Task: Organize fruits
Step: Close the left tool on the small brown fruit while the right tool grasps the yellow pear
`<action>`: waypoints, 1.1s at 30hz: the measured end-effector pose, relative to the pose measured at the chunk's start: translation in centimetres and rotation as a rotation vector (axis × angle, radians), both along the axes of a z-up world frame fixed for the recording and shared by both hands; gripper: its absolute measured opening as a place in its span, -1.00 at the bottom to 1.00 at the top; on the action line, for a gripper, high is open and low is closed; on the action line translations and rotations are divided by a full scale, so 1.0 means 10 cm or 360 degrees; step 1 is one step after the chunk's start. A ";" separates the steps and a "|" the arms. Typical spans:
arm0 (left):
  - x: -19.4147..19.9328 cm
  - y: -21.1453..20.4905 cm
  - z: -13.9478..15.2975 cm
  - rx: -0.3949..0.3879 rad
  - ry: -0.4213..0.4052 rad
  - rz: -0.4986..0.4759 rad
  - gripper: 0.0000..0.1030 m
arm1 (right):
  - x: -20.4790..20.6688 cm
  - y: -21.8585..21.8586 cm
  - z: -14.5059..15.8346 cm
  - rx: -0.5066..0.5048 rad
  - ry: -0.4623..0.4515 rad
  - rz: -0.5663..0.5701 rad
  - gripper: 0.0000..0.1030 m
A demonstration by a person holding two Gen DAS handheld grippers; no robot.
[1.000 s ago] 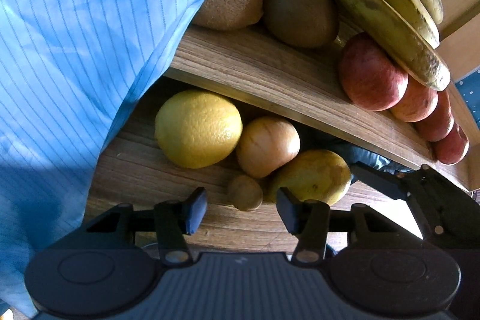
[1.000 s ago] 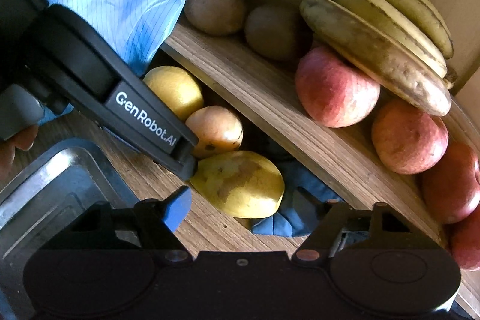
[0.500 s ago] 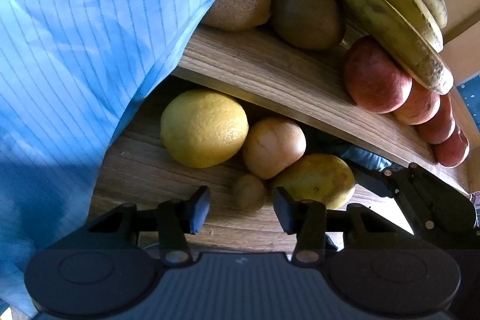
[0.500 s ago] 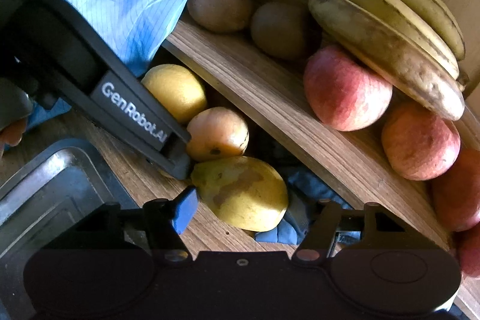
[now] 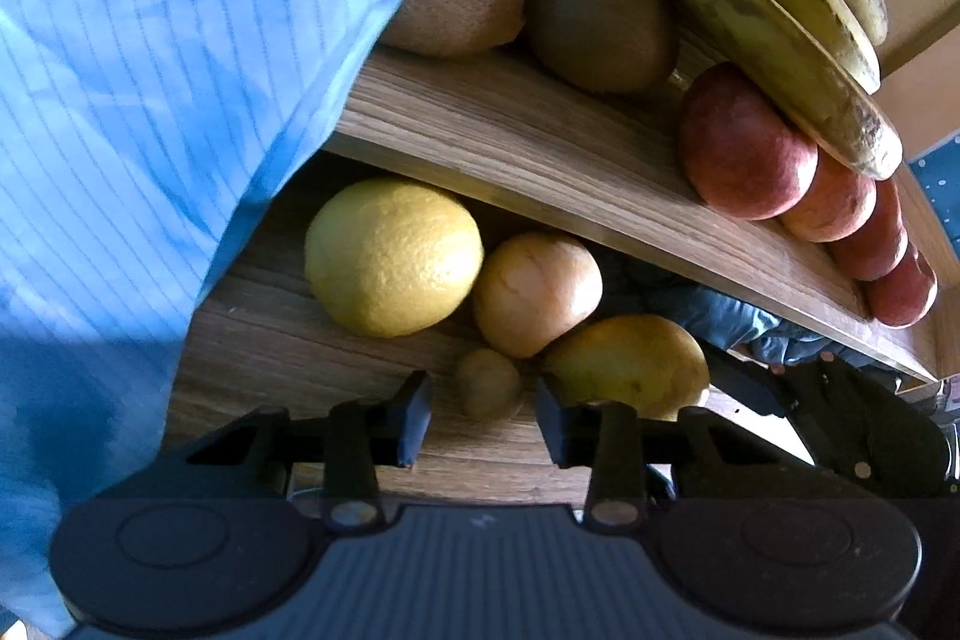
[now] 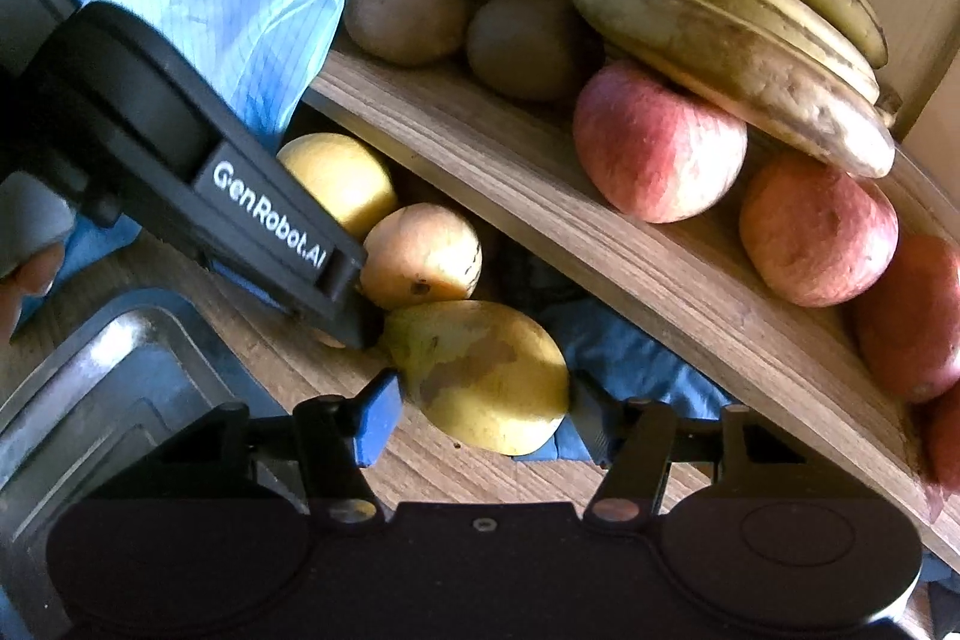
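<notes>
Left tool (image 5: 483,418) is open, its fingers flanking a small kiwi (image 5: 487,382) on the surface (image 5: 288,340). Right tool (image 6: 486,415) is open around a mango (image 6: 480,376) just beside the shelf (image 6: 540,196) edge.

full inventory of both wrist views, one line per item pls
bananas: bunch, yellow-brown, upper shelf, resting on apples
apples: at least four, red, upper shelf
kiwis: two, brown, upper shelf
shelf: one, wood
lemon: one, yellow, tabletop under shelf
round fruit: one, tan
mango: one, yellow
small fruit: one, brown
tray: one, metal, left
cloth: blue, behind mango
sleeve: blue
left hand-held gripper: open
right hand-held gripper: open
</notes>
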State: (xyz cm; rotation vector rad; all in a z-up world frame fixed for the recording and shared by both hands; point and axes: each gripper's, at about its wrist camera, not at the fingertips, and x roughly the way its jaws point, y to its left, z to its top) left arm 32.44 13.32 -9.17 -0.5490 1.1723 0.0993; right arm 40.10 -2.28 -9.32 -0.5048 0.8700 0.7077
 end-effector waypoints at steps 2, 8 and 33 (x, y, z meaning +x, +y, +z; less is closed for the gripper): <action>0.01 -0.01 0.00 -0.0001 -0.0001 -0.0004 -0.22 | 0.00 0.00 -0.05 -0.0007 0.0004 0.0009 0.21; 0.01 0.00 -0.03 0.0003 0.0003 0.0009 -0.37 | 0.02 0.00 -0.11 -0.0034 0.0012 0.0056 0.23; -0.08 -0.11 0.09 0.0015 -0.0024 -0.0053 -0.47 | -0.35 -0.33 -0.12 0.0103 -0.0014 -0.0094 0.20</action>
